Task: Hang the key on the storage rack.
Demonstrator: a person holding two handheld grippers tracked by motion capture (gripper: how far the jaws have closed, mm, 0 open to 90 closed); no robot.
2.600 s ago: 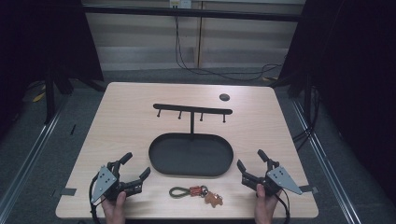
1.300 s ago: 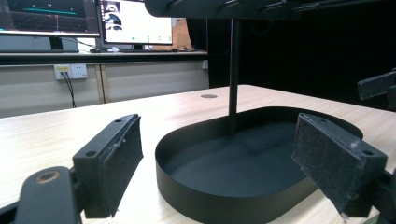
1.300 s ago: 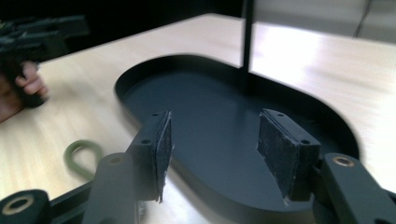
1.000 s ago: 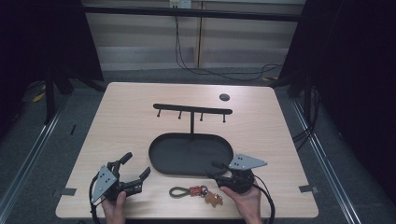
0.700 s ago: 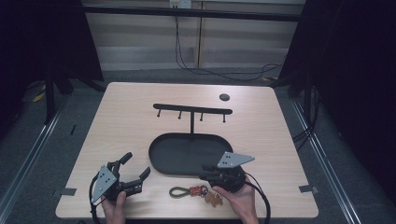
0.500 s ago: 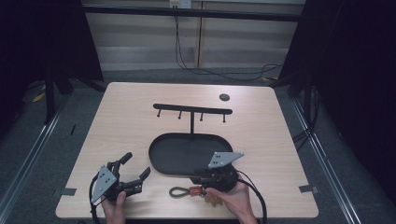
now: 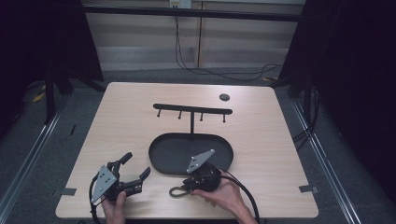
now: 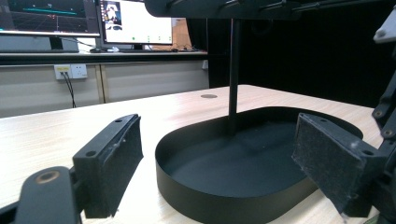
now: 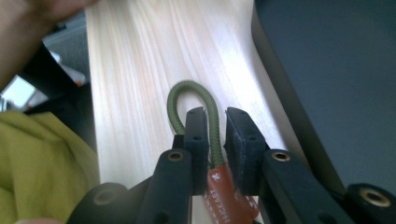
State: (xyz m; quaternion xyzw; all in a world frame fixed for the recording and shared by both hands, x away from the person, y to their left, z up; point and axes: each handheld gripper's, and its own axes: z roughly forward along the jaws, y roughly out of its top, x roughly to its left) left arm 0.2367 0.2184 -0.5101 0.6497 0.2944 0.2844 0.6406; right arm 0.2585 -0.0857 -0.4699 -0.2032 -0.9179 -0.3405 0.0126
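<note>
At the counter's (image 7: 140, 112) near edge, the right tool (image 9: 215, 125) has its jaws narrowed around one green cord loop (image 9: 189, 95) just above its brown leather tab (image 9: 223, 193); whether the pads truly pinch it cannot be told. The keychain lies flat on the wood beside one black oval tray (image 7: 161, 161). It looks light and limp, best taken at the stiffer tab end. The left tool (image 8: 219, 163) rests wide open, empty. Beyond stands one four-pegged hanger rack (image 7: 192, 110).
</note>
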